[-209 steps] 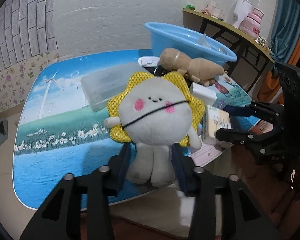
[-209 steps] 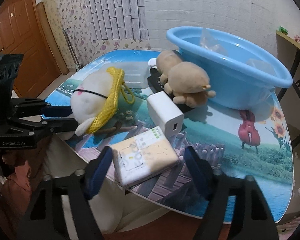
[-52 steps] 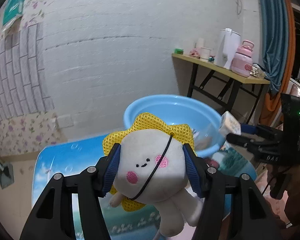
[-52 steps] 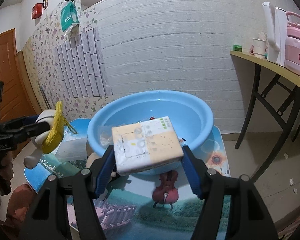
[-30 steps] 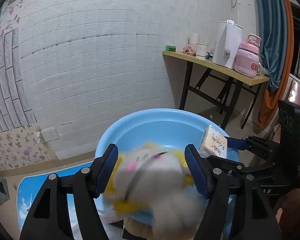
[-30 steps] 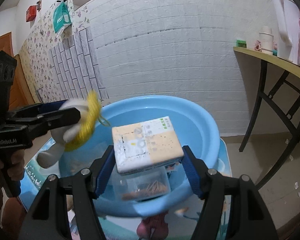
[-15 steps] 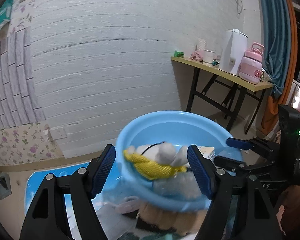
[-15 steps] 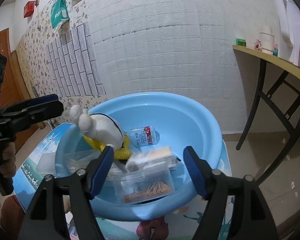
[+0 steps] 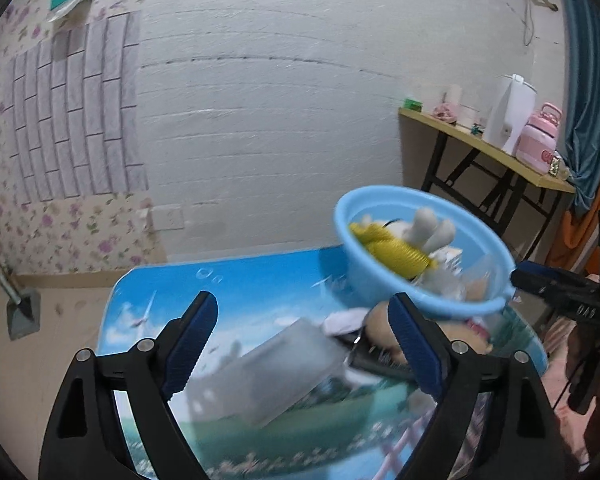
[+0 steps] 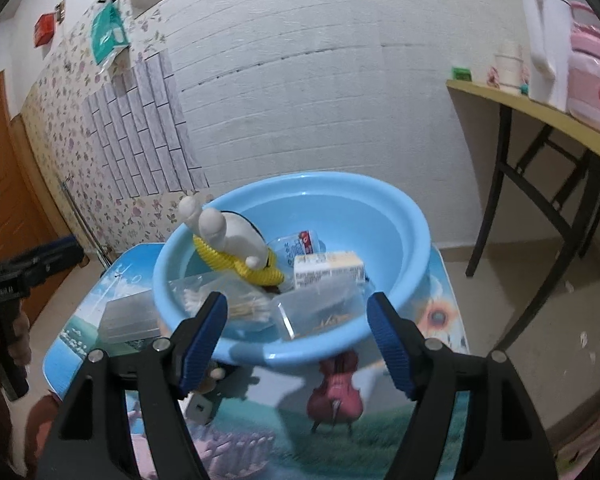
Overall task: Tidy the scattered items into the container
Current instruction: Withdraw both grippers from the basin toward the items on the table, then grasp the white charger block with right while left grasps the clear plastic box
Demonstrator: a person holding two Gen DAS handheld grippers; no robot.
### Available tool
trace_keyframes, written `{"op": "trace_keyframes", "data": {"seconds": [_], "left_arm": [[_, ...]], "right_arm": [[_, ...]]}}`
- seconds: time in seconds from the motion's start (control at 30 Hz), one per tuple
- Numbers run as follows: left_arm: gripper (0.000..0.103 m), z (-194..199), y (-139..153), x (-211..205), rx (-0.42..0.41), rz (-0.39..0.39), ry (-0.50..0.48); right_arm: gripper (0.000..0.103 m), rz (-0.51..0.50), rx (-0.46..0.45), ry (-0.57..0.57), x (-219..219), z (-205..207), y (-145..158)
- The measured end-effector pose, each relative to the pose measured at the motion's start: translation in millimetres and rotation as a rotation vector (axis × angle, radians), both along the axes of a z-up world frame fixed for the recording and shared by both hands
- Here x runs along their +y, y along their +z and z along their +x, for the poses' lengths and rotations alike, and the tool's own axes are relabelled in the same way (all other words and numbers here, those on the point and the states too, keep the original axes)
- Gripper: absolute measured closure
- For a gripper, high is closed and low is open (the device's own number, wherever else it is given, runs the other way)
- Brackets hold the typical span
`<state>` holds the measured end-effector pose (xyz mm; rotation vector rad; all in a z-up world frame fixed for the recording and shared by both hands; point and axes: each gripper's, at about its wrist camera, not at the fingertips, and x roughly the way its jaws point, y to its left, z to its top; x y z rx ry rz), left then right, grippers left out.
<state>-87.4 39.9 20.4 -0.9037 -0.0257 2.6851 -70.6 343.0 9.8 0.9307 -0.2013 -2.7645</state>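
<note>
The blue basin (image 10: 400,240) stands at the far end of the table. Inside it a white and yellow plush (image 10: 236,244) lies upside down, legs up, beside a tissue pack (image 10: 328,270), a small bottle (image 10: 296,246) and a clear box of sticks (image 10: 312,312). My right gripper (image 10: 298,308) hangs open and empty over the basin's near rim. My left gripper (image 9: 300,312) is empty, its jaws opening, above a clear plastic box (image 9: 276,372) on the table left of the basin (image 9: 380,280). A brown plush (image 9: 384,320) lies half hidden under the basin's edge.
A white charger (image 10: 200,404) lies near the table's front by a black flat item. The picture-print table (image 9: 160,300) ends close to the wall. A side table (image 10: 540,120) with a kettle and a pink flask stands at the right.
The plush and the tissue pack left the grippers and now lie in the basin. My left gripper swung left, off the basin, over the clear box. My right gripper drew back a little.
</note>
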Motion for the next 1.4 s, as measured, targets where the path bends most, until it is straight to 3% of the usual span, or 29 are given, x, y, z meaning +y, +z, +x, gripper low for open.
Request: {"op": "trace_keyframes", "data": {"seconds": [0.17, 0.53, 0.83, 1.3, 1.37, 1.4], "left_arm": [[0.011, 12, -16, -22, -0.04, -0.016, 0.014], [0.011, 20, -52, -38, -0.108, -0.08, -0.006], [0.01, 4, -62, -27, -0.118, -0.188, -0.128], [0.01, -37, -89, -11, -0.184, -0.214, -0.25], [0.015, -38, -91, -8, -0.191, -0.212, -0.259], [0.024, -38, -91, -7, -0.19, -0.216, -0.263]], "right_arm": [[0.03, -0.073, -0.055, 0.002, -5, 11, -4], [0.03, -0.026, -0.09, -0.013, -40, 38, -14], [0.031, -0.021, -0.118, -0.002, -57, 41, -21], [0.031, 0.01, -0.17, 0.047, -82, 38, -36], [0.031, 0.022, -0.176, 0.055, -87, 37, -37], [0.031, 0.027, -0.181, 0.061, -90, 36, -38]]}}
